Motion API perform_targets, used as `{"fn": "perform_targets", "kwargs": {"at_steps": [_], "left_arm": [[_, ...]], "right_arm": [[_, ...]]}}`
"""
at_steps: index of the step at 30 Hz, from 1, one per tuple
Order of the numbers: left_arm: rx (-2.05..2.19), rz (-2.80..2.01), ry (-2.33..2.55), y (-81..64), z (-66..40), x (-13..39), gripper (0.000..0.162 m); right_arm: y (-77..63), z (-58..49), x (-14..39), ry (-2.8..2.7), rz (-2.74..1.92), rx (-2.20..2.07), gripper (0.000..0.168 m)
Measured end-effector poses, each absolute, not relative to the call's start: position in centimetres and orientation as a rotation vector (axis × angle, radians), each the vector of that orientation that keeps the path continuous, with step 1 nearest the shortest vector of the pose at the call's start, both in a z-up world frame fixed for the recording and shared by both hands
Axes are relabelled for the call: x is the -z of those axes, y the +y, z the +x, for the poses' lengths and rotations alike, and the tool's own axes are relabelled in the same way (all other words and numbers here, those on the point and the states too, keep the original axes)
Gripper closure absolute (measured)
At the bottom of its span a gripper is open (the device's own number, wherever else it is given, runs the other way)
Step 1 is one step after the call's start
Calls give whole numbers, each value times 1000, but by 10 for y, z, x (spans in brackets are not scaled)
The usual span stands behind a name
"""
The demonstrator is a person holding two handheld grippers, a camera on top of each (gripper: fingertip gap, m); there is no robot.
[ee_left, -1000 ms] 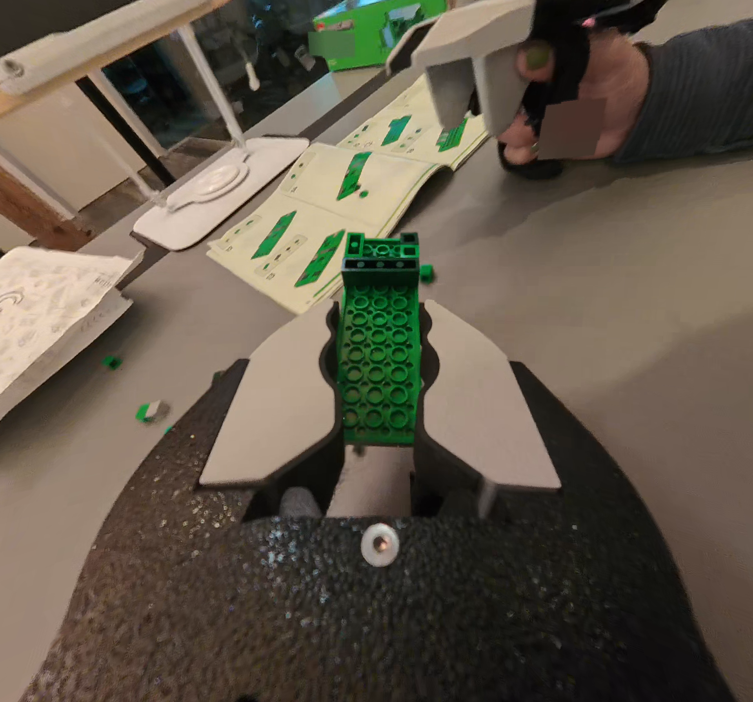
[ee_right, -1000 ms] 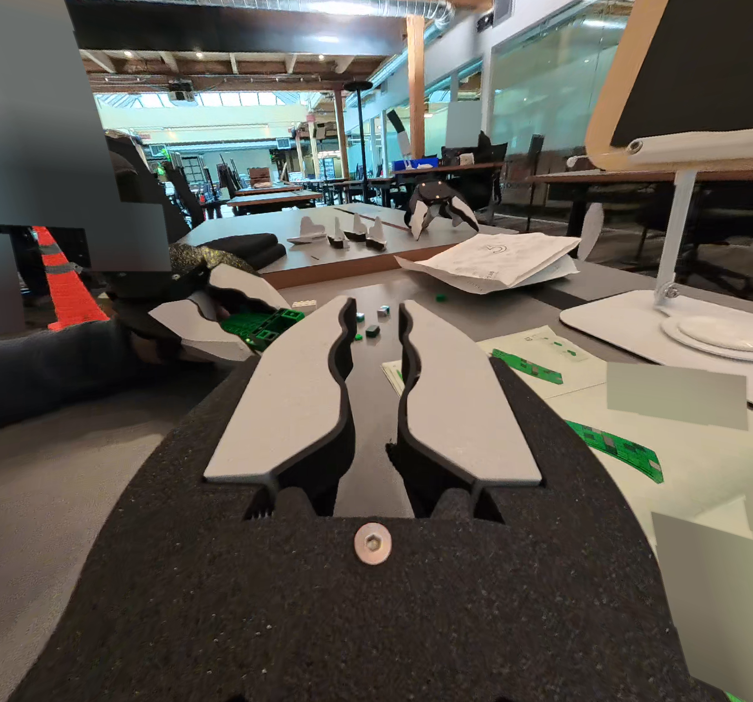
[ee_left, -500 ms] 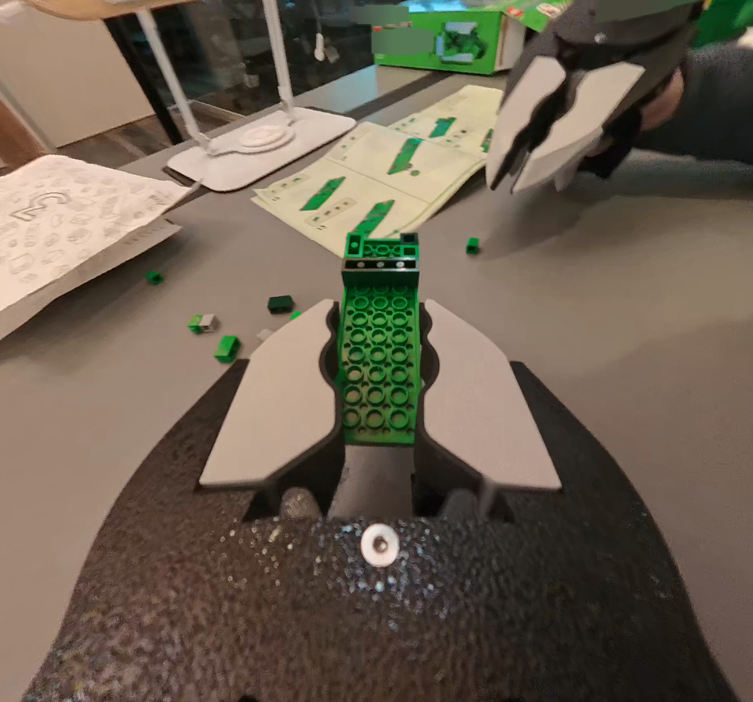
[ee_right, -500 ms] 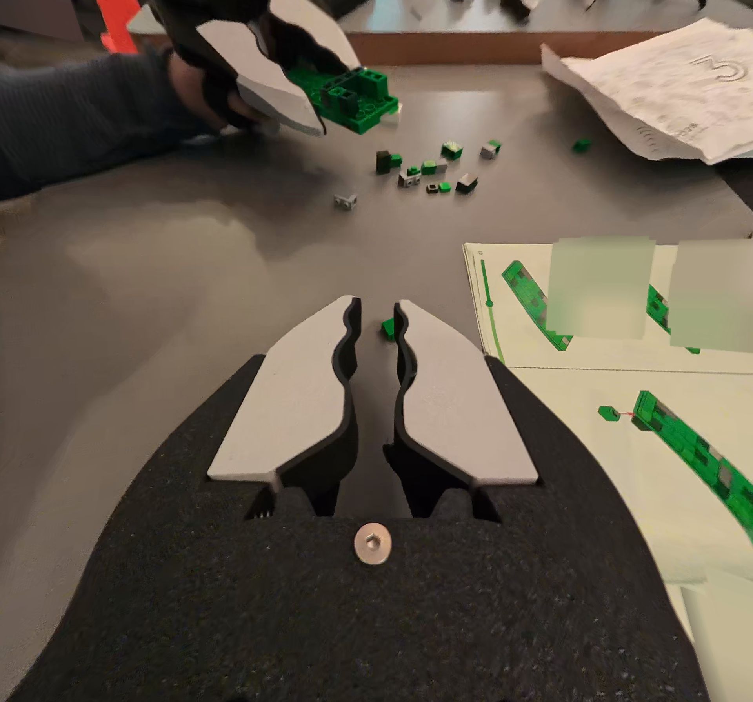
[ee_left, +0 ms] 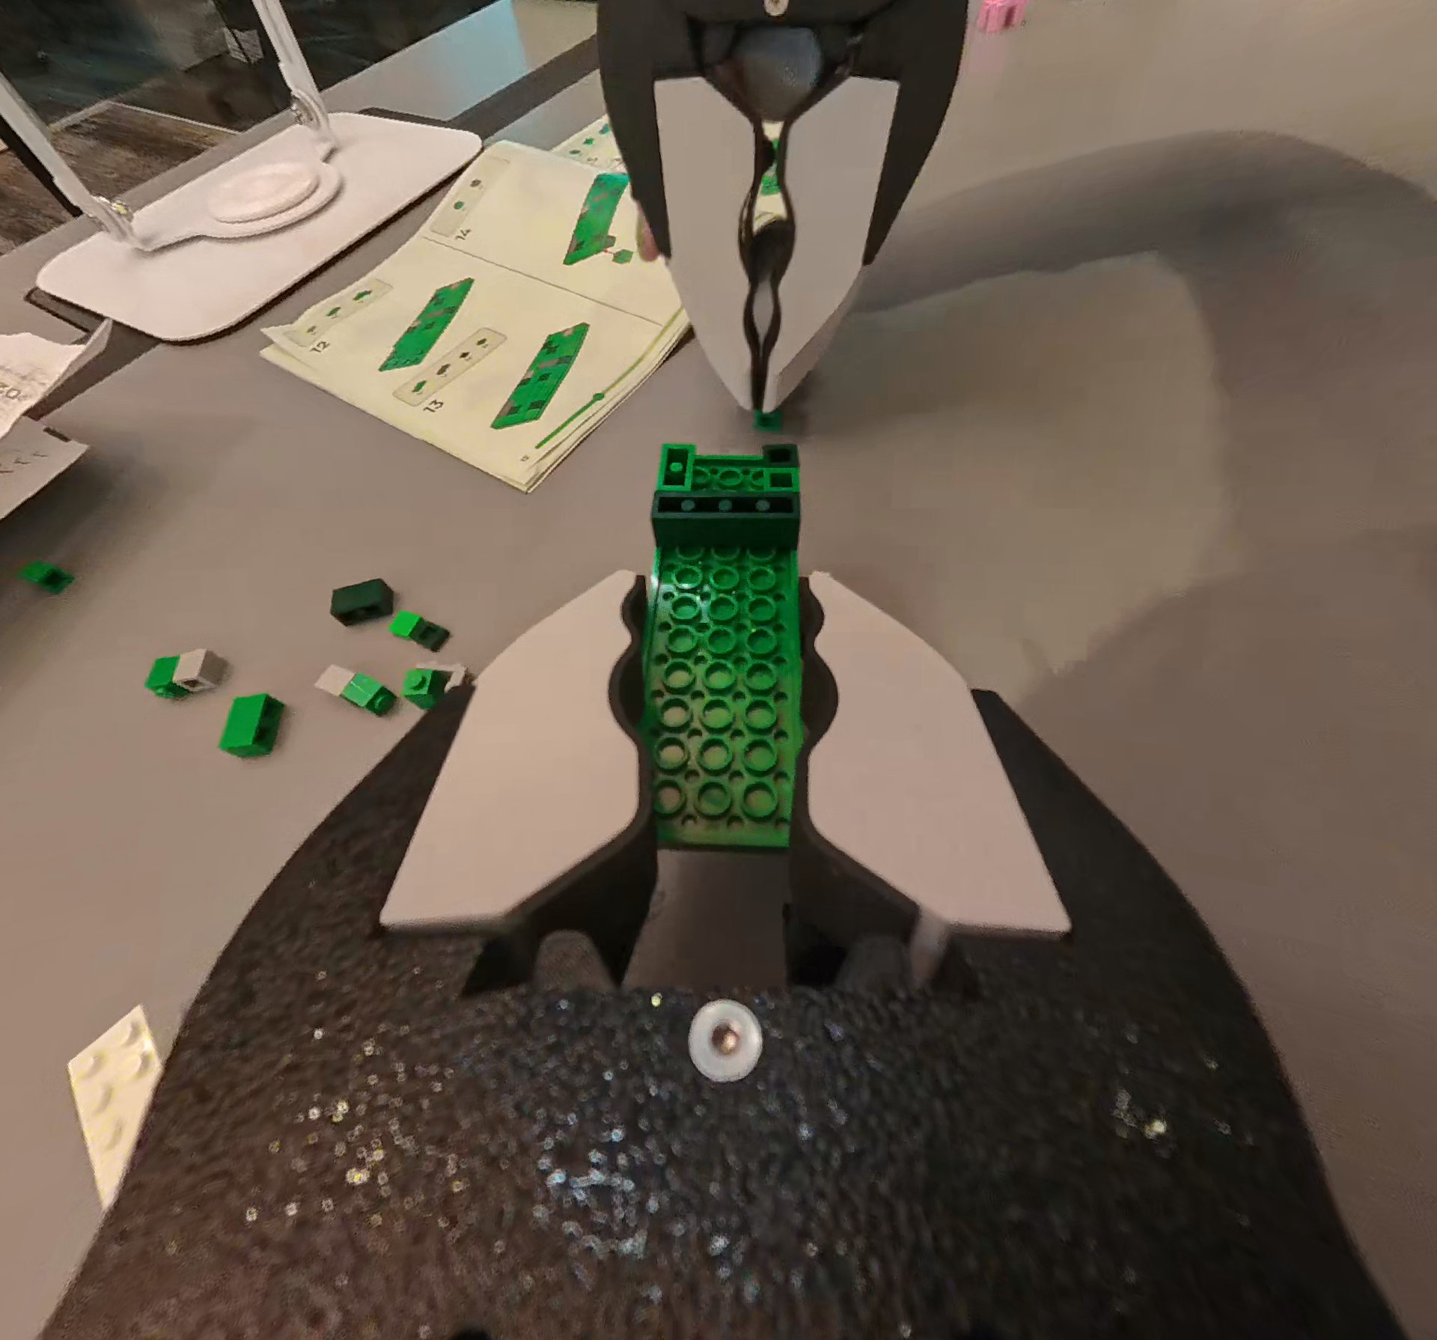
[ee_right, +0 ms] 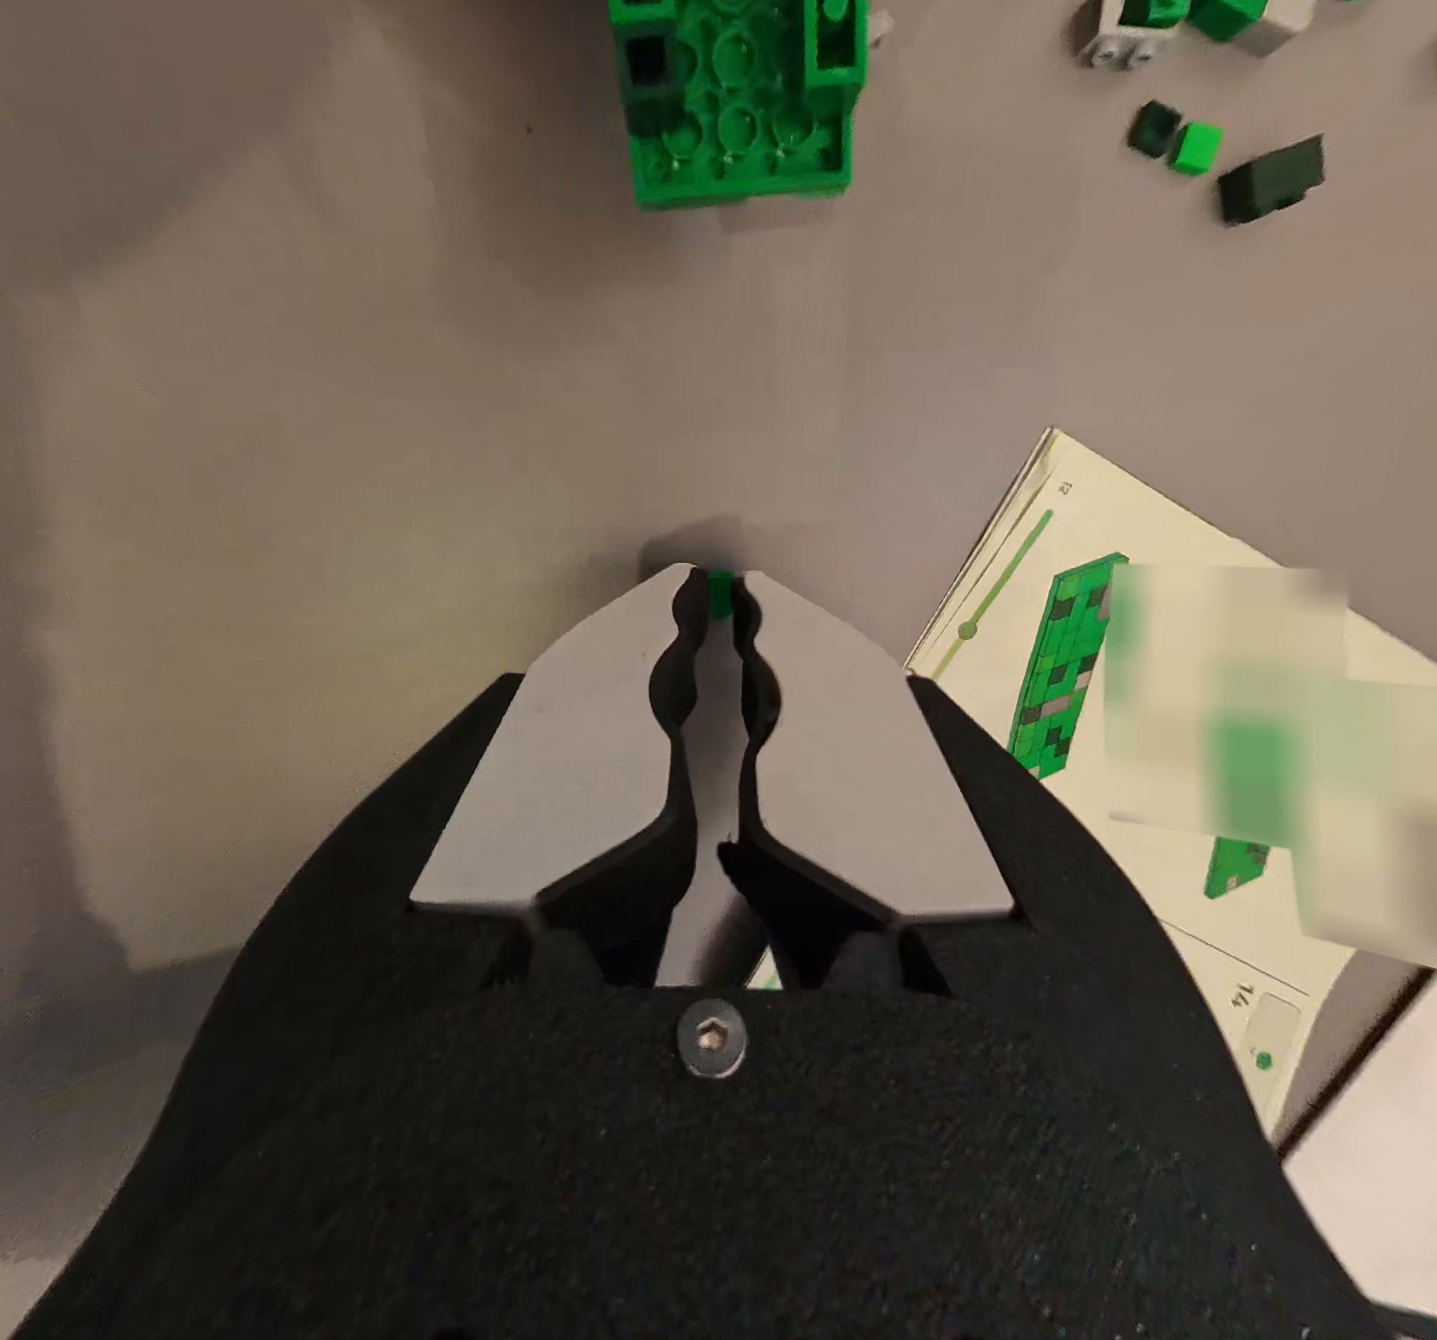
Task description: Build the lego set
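Note:
My left gripper (ee_left: pixel 723 587) is shut on a long green Lego plate assembly (ee_left: pixel 723 680) with dark green and green bricks at its far end, held just above the grey table. The assembly's end also shows at the top of the right wrist view (ee_right: pixel 731 81). My right gripper (ee_right: pixel 719 578) points down at the table, its tips closed on a small green brick (ee_right: pixel 721 595). In the left wrist view, the right gripper (ee_left: pixel 766 400) stands just beyond the assembly's far end, with the small brick (ee_left: pixel 768 421) at its tips.
An open instruction booklet (ee_left: pixel 498 315) lies left of the right gripper; it also shows in the right wrist view (ee_right: pixel 1089 525). Several loose green, grey and dark bricks (ee_left: pixel 249 723) lie left of the left gripper. A white stand base (ee_left: pixel 256 214) sits far left, and a white plate piece (ee_left: pixel 109 1077) lies near left. One gripper's finger ends stand about 10 cm off the other's.
The right gripper tilted down, dropped to the table and narrowed its jaws around the small green brick. The left gripper, still holding the assembly, moved closer to it.

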State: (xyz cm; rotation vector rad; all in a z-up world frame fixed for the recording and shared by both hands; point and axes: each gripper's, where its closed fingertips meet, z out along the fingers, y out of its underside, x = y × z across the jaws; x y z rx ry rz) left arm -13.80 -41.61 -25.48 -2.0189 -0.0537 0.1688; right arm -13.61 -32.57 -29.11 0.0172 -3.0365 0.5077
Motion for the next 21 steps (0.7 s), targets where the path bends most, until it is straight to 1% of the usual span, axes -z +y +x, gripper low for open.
{"fn": "perform_targets", "kwargs": {"at_steps": [1,3,7,10,11,12,17,21], "left_arm": [[-163,-2017,-51,-416,-137,254,126],[-148,-2007,-49,-415,-136,253,126],[-152,-2000,-45,-411,-136,252,126],[-152,-2000,-50,-410,-138,252,126],[-149,-2001,-53,-410,-138,252,126],[-150,-2003,-53,-410,-138,253,126],[-163,-2032,-34,-408,-137,257,126],[-171,-2043,-24,-408,-136,258,126]], "right_arm": [[-327,-136,289,-3047,17,-520,168],[-328,-138,284,-3015,-7,-563,168],[-334,-143,257,-2813,-152,-982,168],[-322,-135,255,-2744,-326,-1152,168],[-321,-128,255,-2767,-344,-1176,162],[-321,-119,256,-2803,-326,-1169,157],[-322,-105,269,-2949,-12,-739,154],[-330,-106,277,-3047,144,-538,150]]}}
